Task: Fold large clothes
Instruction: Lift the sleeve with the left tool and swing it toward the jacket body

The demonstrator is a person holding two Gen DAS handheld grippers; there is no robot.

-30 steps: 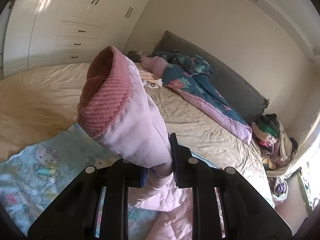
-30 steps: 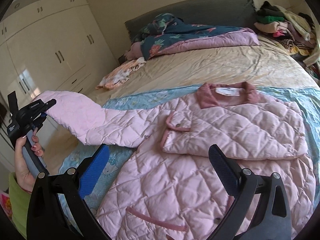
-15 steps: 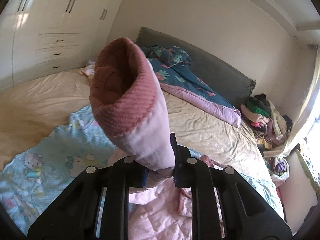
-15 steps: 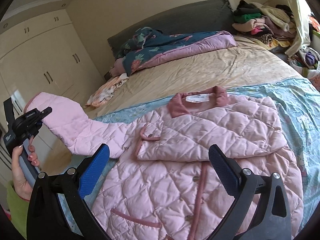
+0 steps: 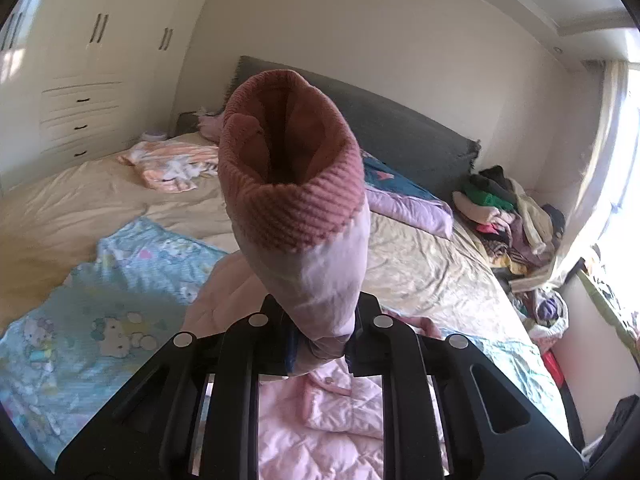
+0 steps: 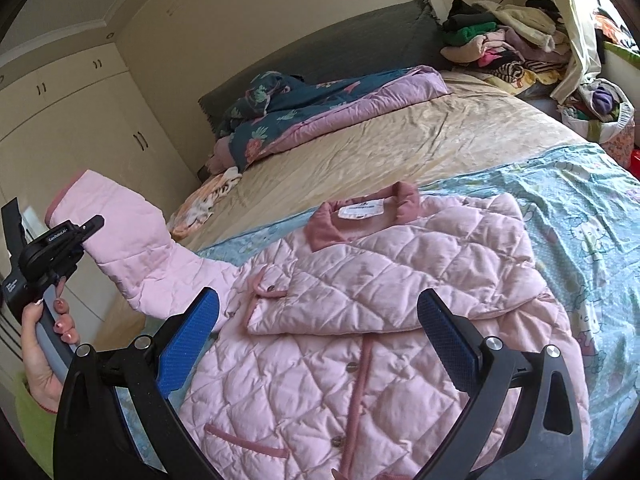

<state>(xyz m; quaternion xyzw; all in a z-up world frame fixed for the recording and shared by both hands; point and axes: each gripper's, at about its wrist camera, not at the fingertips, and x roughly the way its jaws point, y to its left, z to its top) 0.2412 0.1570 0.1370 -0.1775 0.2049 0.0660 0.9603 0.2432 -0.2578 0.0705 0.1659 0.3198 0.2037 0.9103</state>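
A pink quilted jacket point(image 6: 384, 320) lies face up on a blue cartoon-print sheet point(image 6: 592, 216) on the bed, its right sleeve folded across the chest. My left gripper point(image 5: 320, 344) is shut on the jacket's other sleeve point(image 5: 320, 272), whose dark pink ribbed cuff point(image 5: 292, 184) stands up toward the camera. In the right wrist view that sleeve point(image 6: 136, 248) is lifted off the bed at the left, held by the left gripper point(image 6: 86, 230). My right gripper point(image 6: 320, 332) is open and empty, hovering above the jacket's front.
A teal floral duvet point(image 6: 304, 108) lies by the grey headboard point(image 6: 320, 56). A pile of clothes point(image 6: 508, 36) sits at the bed's far right corner. A small peach garment point(image 6: 204, 204) lies at the left. White wardrobes point(image 5: 80, 72) line the left wall.
My left gripper has carried the sleeve up and rightward, toward the jacket's body; the cuff now faces the camera. My right gripper has drawn closer over the jacket, still open.
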